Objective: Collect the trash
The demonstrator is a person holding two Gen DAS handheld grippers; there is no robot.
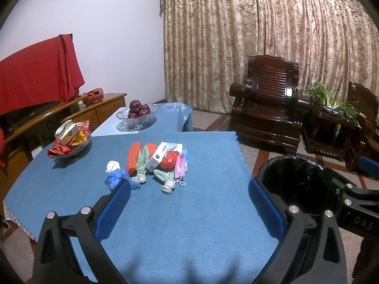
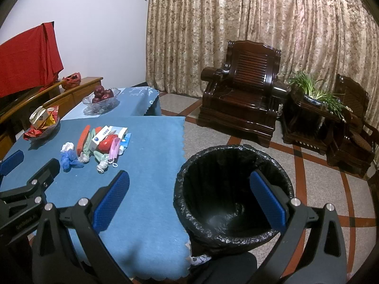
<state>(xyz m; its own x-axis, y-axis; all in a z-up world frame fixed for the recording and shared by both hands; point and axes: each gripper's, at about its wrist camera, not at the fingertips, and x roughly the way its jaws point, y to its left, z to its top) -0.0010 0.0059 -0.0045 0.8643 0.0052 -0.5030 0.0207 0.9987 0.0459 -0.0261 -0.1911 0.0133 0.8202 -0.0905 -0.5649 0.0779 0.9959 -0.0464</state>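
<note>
Your left gripper (image 1: 189, 197) hangs over the blue-clothed surface (image 1: 189, 224), its jaws spread wide with nothing between them. Ahead of it, out toward the middle of the cloth, sits the trash pile (image 1: 154, 163): a white and blue carton (image 1: 158, 156) lying across an orange mesh piece (image 1: 133, 156), a red crumpled wrapper (image 1: 170, 161) beside it, a pink face mask (image 1: 180, 168) on the right edge, pale green bits with white knots (image 1: 142, 163) in front, and a blue plastic wad (image 1: 115, 178) with a white crumple (image 1: 112, 165) on the left. That blue wad lies just beyond your left fingertip.

Your right gripper (image 2: 189, 196) is also wide open and holding nothing; it straddles the surface's right edge, one finger over the cloth, the other over the bin (image 2: 234, 232). The bin, lined with a black bag, stands on the floor just beside the surface, and its inside looks dark and bare as far as you can see.

Off to the far left, a snack dish (image 1: 71, 149) holds wrappers and a box, well apart from the pile. Beyond it, a glass bowl of red apples (image 1: 138, 111) sits on a second surface. A dark wooden armchair (image 2: 241, 99) stands before the curtain (image 2: 236, 23).
</note>
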